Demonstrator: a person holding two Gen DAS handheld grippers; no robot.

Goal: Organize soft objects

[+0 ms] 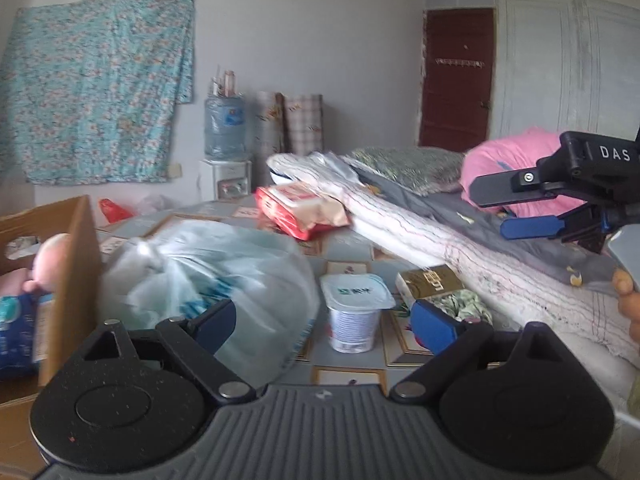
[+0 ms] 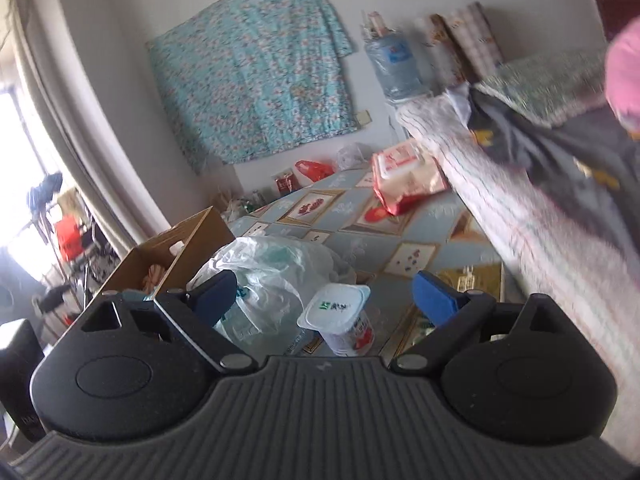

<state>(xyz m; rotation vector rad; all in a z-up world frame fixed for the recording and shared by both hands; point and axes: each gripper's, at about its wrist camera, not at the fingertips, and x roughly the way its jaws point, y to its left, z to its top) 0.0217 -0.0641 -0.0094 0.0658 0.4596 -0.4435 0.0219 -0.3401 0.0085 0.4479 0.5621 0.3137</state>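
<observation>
My left gripper [image 1: 324, 320] is open and holds nothing; it hangs low over a patterned tabletop [image 1: 352, 248]. Beyond its fingers are a tied, translucent plastic bag [image 1: 208, 272] on the left and a white yogurt cup [image 1: 354, 308] in the middle. My right gripper [image 2: 326, 294] is also open and empty, above the same bag [image 2: 276, 276] and cup [image 2: 340, 312]. It shows in the left wrist view as the right gripper [image 1: 504, 208], over a grey blanket [image 1: 480, 216]. A red wipes pack [image 1: 300, 208] lies farther back. An open cardboard box [image 1: 76, 272] at the left holds a pink soft toy [image 1: 48, 256].
A rolled white quilt [image 1: 440, 248] runs along the table's right side, with a green pillow [image 1: 408, 166] and a pink bundle [image 1: 516, 160] behind it. A gold box [image 1: 430, 280] and a small floral cloth [image 1: 468, 304] sit beside the cup. A water dispenser [image 1: 224, 128] stands by the wall.
</observation>
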